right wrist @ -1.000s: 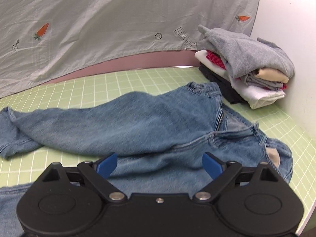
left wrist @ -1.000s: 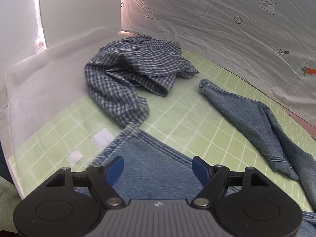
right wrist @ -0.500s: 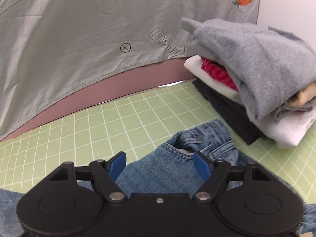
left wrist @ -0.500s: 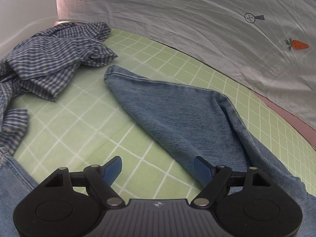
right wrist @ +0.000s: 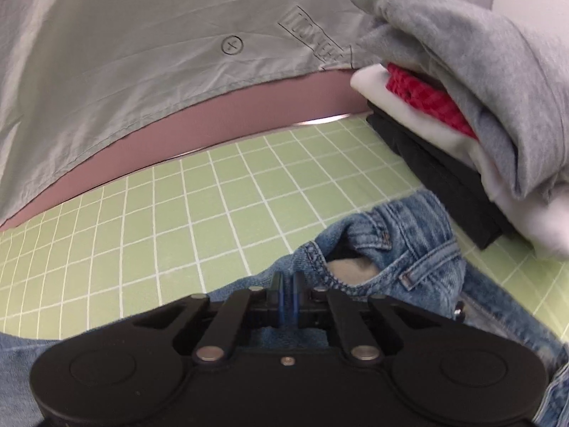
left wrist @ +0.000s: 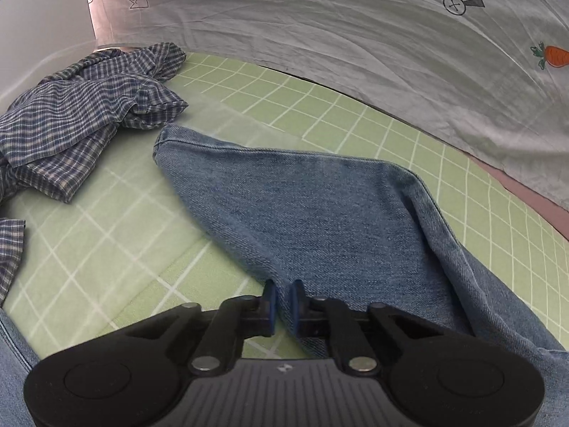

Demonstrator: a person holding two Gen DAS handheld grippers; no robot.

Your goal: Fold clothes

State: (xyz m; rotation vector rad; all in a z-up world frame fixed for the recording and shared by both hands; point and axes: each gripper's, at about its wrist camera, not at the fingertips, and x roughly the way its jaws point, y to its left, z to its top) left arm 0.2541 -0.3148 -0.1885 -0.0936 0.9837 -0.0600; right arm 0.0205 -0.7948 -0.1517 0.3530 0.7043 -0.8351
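- Your left gripper [left wrist: 281,307] has its blue pads [left wrist: 270,306] drawn nearly together, pinching the near edge of a leg of the jeans [left wrist: 320,213]; a thin fold of denim sits between them.
- Ahead of the left gripper, that jeans leg runs away and to the left, lying flat on the green grid mat [left wrist: 106,242], with its hem at the far-left end.
- Further ahead and left of the left gripper lies a crumpled blue checked shirt [left wrist: 78,121]; its nearest corner is just beside the jeans hem, and whether they touch cannot be told.
- A grey sheet [left wrist: 320,28] printed with carrots and arrow marks hangs behind the mat, beyond the left gripper.
- Your right gripper [right wrist: 286,297] is likewise clamped almost fully closed, gripping the jeans [right wrist: 409,249] at the waistband edge; denim shows between and below the pads.
- Just ahead and right of the right gripper, the waistband gapes open, showing a belt loop and pale pocket lining.
- Further right of the right gripper stands a pile of folded clothes [right wrist: 462,106]: a grey garment on top, red and white pieces under it, black at the bottom.
- The pile's black bottom layer is near the waistband; contact cannot be told.
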